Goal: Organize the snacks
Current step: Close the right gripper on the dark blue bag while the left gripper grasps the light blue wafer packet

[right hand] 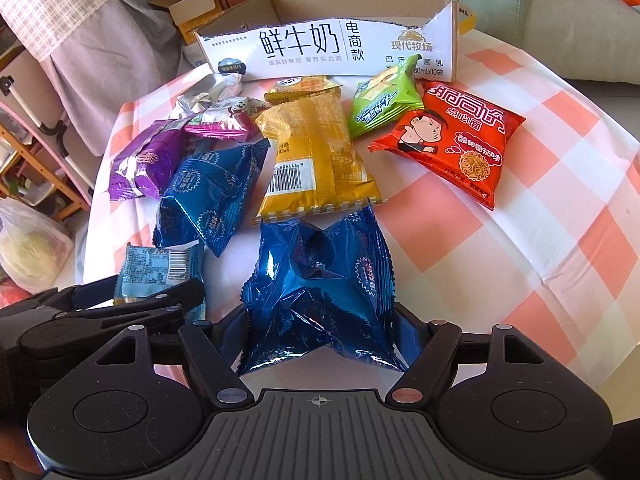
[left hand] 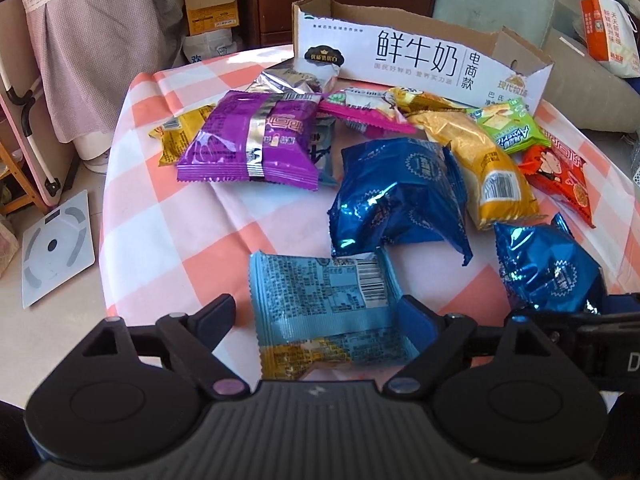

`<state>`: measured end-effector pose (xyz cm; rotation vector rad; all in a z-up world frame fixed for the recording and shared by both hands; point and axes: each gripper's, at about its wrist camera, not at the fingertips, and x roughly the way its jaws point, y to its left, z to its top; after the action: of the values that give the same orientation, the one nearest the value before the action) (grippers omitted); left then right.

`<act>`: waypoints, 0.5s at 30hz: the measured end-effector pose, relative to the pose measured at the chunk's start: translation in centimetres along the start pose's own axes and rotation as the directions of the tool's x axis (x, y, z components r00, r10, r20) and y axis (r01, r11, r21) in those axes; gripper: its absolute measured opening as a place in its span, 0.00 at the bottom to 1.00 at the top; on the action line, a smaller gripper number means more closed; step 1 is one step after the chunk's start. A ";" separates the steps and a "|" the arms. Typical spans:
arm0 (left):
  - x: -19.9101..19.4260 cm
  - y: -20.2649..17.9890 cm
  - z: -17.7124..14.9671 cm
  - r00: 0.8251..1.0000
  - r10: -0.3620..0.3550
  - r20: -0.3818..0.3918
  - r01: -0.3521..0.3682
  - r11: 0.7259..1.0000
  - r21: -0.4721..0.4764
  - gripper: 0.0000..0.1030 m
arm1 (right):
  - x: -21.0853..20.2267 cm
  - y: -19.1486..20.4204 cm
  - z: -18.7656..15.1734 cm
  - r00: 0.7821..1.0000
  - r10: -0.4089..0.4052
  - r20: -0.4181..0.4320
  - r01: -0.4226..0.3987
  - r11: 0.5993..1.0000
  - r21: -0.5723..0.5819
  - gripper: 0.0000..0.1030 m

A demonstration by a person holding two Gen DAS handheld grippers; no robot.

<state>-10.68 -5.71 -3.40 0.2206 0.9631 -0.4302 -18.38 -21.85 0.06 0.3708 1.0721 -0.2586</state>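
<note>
— So, what have you got, going from the left side across?

— My left claw [left hand: 320, 320] is spread wide around a pale blue packet [left hand: 326, 312] that lies flat on the checked cloth [left hand: 172, 248], barcode side up. The pads stand off its edges; nothing is pinched. Just beyond it sits a crumpled dark blue foil bag [left hand: 398, 196], and a purple bag [left hand: 256, 140] lies farther off to the left.

— And your right?

— My right claw [right hand: 320, 332] is pinching a second dark blue foil bag [right hand: 320, 288] by its near end, both pads pressed into the sides so the foil buckles between them. Past it lie a yellow bag [right hand: 316, 160], then a green packet [right hand: 384, 100] and a red noodle bag [right hand: 452, 140] farther right.

— How will these handle?

— Light and puffy, I'd judge, with slick, crinkly foil that yields under the pads. The contents are probably brittle, so a gentle squeeze across the middle or on a sealed edge seems best. The pale blue one is flat, so I'd want the pads low, at cloth level.

— Where should they go?

— Likely the open milk carton box [right hand: 320, 48] at the far edge of the table, behind the whole scatter. It looks empty from here, though I can't see its floor.
</note>
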 end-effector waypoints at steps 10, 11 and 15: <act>-1.1 0.5 -0.4 0.998 -0.057 0.011 0.057 0.998 -0.002 0.25 | 0.0 0.3 0.0 1.000 0.019 -0.005 -0.019 1.000 -0.010 0.72; -1.2 0.6 -0.4 0.998 -0.063 0.009 0.063 0.998 -0.010 0.22 | 0.0 0.3 0.0 1.000 0.023 -0.005 -0.023 1.000 -0.010 0.72; -1.6 1.3 -0.7 0.998 -0.069 0.005 0.069 0.997 -0.035 0.18 | -0.2 0.4 -0.1 0.999 0.033 -0.001 -0.033 0.999 -0.016 0.72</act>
<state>-11.36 -3.91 -2.49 0.1550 0.9759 -0.4766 -18.36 -21.42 0.25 0.3739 1.0677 -0.2203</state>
